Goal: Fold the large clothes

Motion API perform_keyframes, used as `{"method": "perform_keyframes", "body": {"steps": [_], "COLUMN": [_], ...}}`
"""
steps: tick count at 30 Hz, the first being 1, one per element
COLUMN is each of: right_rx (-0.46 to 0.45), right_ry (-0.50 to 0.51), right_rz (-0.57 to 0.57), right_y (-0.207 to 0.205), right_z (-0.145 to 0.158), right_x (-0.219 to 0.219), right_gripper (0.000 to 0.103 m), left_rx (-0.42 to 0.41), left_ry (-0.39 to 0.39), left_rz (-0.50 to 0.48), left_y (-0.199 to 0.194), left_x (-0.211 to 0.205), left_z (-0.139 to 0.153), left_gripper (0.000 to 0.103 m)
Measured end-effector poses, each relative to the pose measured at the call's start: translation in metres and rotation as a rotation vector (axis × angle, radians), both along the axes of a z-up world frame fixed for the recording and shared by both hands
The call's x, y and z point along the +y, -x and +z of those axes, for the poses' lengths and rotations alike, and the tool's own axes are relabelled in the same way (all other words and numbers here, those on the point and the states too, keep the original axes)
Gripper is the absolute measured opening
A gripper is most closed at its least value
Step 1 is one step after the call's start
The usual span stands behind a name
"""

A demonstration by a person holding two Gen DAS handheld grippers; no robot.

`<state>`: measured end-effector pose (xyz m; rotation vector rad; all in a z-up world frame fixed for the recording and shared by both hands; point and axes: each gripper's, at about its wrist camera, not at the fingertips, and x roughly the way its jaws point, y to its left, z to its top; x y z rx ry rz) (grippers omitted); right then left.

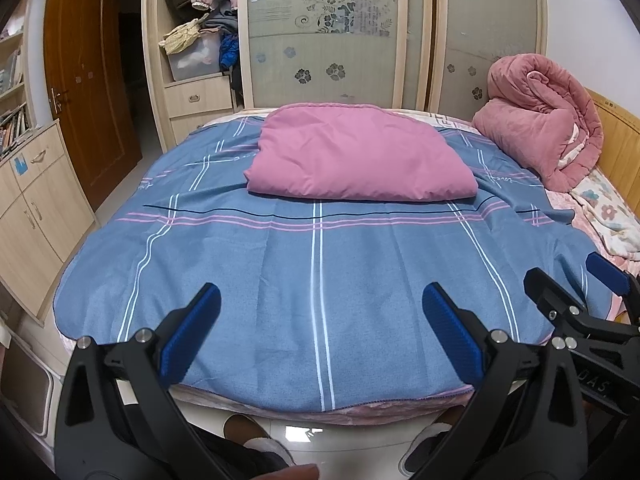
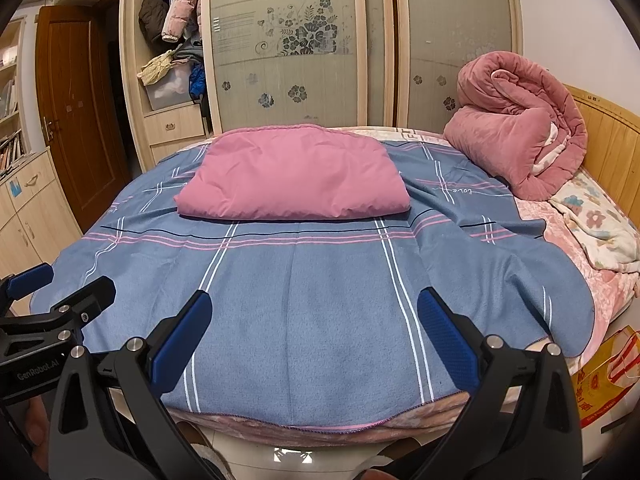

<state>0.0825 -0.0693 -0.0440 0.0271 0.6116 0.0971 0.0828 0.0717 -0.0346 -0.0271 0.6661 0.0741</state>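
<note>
A pink padded garment (image 1: 360, 154) (image 2: 294, 176) lies folded into a thick rectangle on the far half of a blue plaid sheet (image 1: 320, 272) (image 2: 304, 280) spread over the bed. My left gripper (image 1: 322, 300) hovers open over the sheet's near edge, nothing between its blue pads. My right gripper (image 2: 314, 306) is open too, beside it to the right over the same edge. Each gripper shows in the other's view: the right gripper (image 1: 572, 276) at the right edge, the left gripper (image 2: 68, 280) at the left edge. Both are well short of the garment.
A rolled pink quilt (image 1: 540, 128) (image 2: 520, 128) sits at the bed's far right by the wooden headboard (image 2: 608, 144). A wardrobe with frosted sliding doors (image 1: 324, 32) stands behind the bed, a brown door (image 1: 88, 80) and cabinets (image 1: 36, 208) at left. A yellow bag (image 2: 604, 376) and slippered feet (image 1: 256, 436) are on the floor.
</note>
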Motion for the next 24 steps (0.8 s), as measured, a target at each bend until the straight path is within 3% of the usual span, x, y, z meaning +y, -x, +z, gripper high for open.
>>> {"method": "perform_keyframes", "body": {"steps": [24], "right_rx": [-0.005], "right_ry": [-0.001], "right_rz": [-0.004], "right_y": [0.0007], "right_z": [-0.0005], "right_x": [-0.0020], "right_gripper": [0.102], "left_rx": [-0.030], "left_ry": [-0.021], "left_rz": [0.010], "left_y": [0.0053], "left_x": [-0.0014], "left_z": [0.0025], "left_gripper": [0.101]}}
